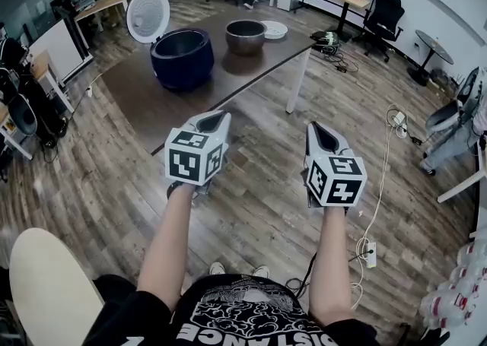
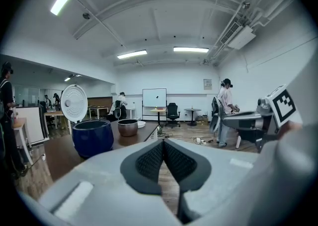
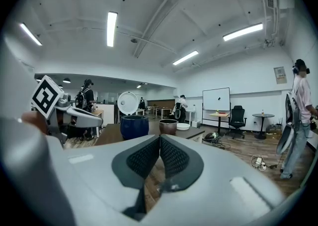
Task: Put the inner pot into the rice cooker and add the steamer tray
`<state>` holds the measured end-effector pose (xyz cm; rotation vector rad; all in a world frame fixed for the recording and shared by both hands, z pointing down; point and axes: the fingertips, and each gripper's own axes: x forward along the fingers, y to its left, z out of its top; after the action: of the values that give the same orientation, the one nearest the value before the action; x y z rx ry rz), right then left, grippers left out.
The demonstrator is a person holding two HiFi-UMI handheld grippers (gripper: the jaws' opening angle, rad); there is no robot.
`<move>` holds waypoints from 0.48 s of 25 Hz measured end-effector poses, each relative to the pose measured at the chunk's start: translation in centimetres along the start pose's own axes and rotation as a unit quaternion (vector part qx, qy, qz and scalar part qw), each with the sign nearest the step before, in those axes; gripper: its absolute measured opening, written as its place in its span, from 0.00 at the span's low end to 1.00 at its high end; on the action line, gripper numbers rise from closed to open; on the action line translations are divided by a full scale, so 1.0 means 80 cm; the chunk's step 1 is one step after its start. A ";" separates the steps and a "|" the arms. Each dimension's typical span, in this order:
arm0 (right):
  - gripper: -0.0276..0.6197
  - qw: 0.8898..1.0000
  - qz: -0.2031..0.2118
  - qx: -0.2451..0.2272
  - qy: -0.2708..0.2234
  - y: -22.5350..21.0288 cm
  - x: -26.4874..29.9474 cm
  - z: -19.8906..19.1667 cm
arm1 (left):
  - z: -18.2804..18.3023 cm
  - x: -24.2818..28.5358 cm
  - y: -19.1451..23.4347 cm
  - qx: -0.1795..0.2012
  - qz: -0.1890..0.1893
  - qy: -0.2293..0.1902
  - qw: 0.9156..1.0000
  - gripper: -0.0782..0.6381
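A dark blue rice cooker [image 1: 182, 57] stands on the brown table [image 1: 137, 101] with its white lid [image 1: 148, 14] swung up. Right of it sit the metal inner pot [image 1: 246, 36] and the white steamer tray [image 1: 274, 30]. The same cooker [image 2: 93, 137], pot [image 2: 127, 127] and tray [image 2: 141, 124] show in the left gripper view, and cooker [image 3: 134, 126], pot [image 3: 168, 126] and tray [image 3: 183, 126] in the right gripper view. My left gripper [image 1: 216, 118] and right gripper [image 1: 321, 130] hang over the floor well short of the table, both shut and empty.
Wooden floor lies between me and the table. A cable and power strip [image 1: 370, 253] trail on the floor at right. Office chairs [image 1: 384, 14], other desks and people stand around the room. A pale round seat [image 1: 49, 287] is at my lower left.
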<state>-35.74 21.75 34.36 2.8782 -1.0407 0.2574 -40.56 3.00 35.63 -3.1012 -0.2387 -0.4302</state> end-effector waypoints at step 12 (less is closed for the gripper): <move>0.08 1.000 0.012 0.009 0.002 -0.051 -0.011 -0.011 | 0.006 0.037 -0.052 0.007 0.003 0.010 1.000 0.13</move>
<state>-33.91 25.55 34.99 2.8813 -1.0777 0.2746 -38.24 7.57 35.90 -3.0817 -0.2309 -0.4564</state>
